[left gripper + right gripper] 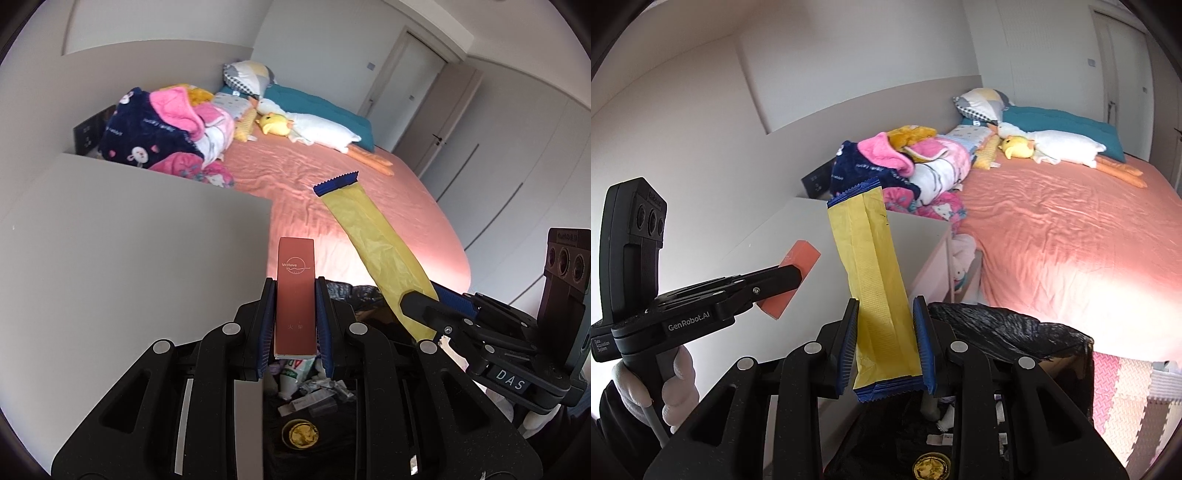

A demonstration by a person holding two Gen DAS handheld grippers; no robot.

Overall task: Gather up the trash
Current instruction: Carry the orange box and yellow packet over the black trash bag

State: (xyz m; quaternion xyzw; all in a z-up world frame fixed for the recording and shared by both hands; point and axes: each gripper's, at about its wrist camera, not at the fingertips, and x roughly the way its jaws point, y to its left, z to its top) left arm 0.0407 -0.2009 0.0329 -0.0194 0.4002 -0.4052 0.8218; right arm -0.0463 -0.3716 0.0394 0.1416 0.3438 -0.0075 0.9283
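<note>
The left tool (295, 325) is clamped on a flat red box (295, 291) printed "Willeve", its blue pads pressing both long edges. The box's long axis runs straight forward along the fingers, and its far end sticks out well past the tips. The right tool (888, 343) is closed on a long yellow wrapper (875, 280) with blue serrated ends; the pads hold it near its lower end. Its long axis also runs forward and up, leaning slightly left, with the near blue end just behind the pads. In the left wrist view the same wrapper (373, 236) slants up and away from the right tool (417, 306), which sits just right of the left one.

Directly below both tools is a bin lined with a black bag (1008, 328). Its contents are mostly hidden behind the tool bodies; a green-and-white packet (295, 376), clear wrappers and a round gold lid (300, 434) show through the gaps, the rest too dark to make out.

Left of the tools stands a white bench (147, 240). Ahead and to the right lies a bed with a pink sheet (332, 173), carrying a pile of blankets (166, 136), a yellow plush (275, 123) and a white goose plush (321, 131). A white-gloved hand (676, 384) grips the left tool's handle, partly cut off at the frame edge.
</note>
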